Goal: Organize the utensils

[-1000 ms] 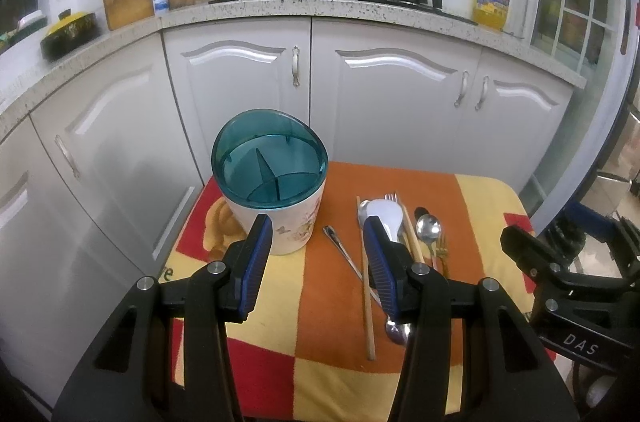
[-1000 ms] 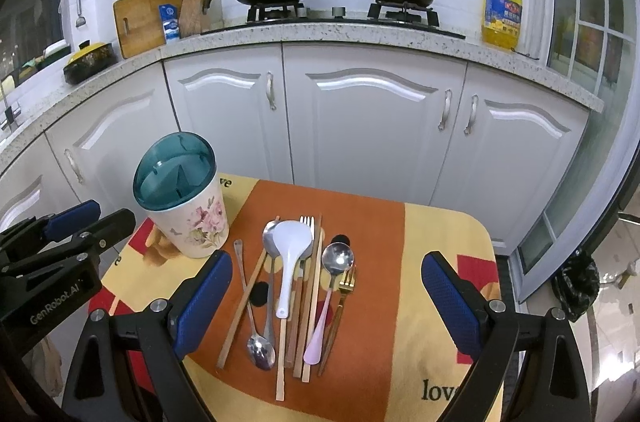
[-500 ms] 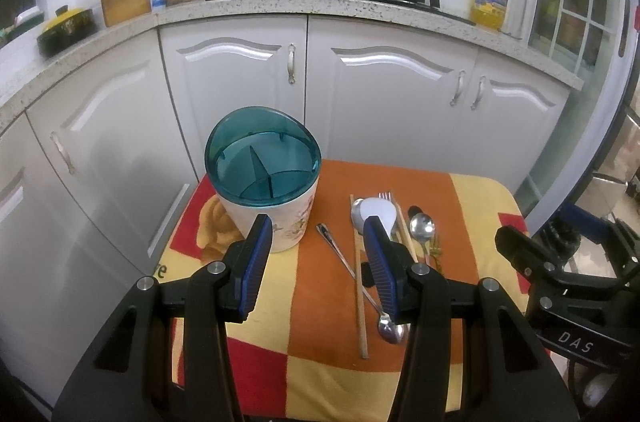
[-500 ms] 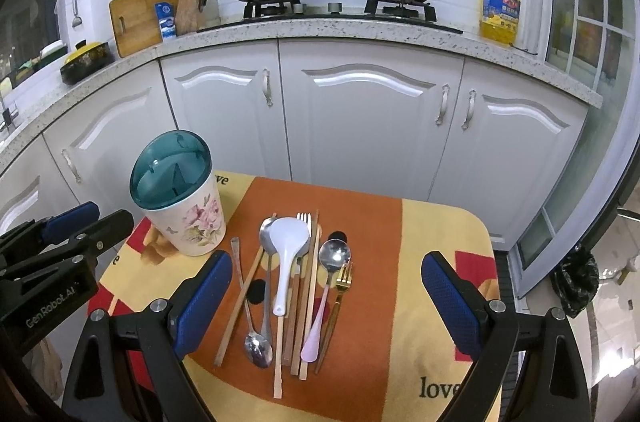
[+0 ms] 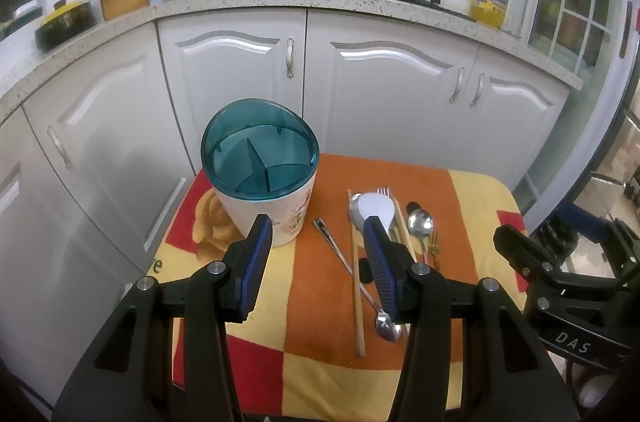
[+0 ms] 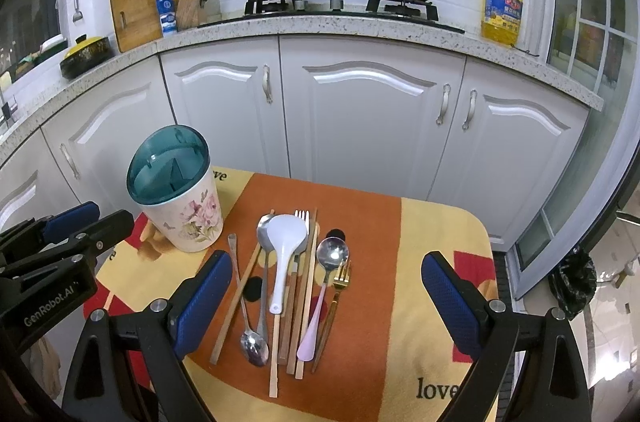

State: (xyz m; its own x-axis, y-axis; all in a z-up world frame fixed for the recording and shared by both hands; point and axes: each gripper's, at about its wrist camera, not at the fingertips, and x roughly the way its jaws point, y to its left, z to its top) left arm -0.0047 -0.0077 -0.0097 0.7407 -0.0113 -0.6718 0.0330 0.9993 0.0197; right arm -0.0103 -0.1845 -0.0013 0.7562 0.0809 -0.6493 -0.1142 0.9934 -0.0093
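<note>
- Holder, teal-rimmed with a divided inside, stands upright near the table's back left corner, nothing in it.
- Left gripper hovers over the table's front left, jaws released, nothing between them.
- Utensils lie side by side mid-table: chopsticks, steel spoon, white ladle, pink-handled spoon, gold fork.
- Right gripper hangs above the utensils, jaws wide apart, empty.
</note>
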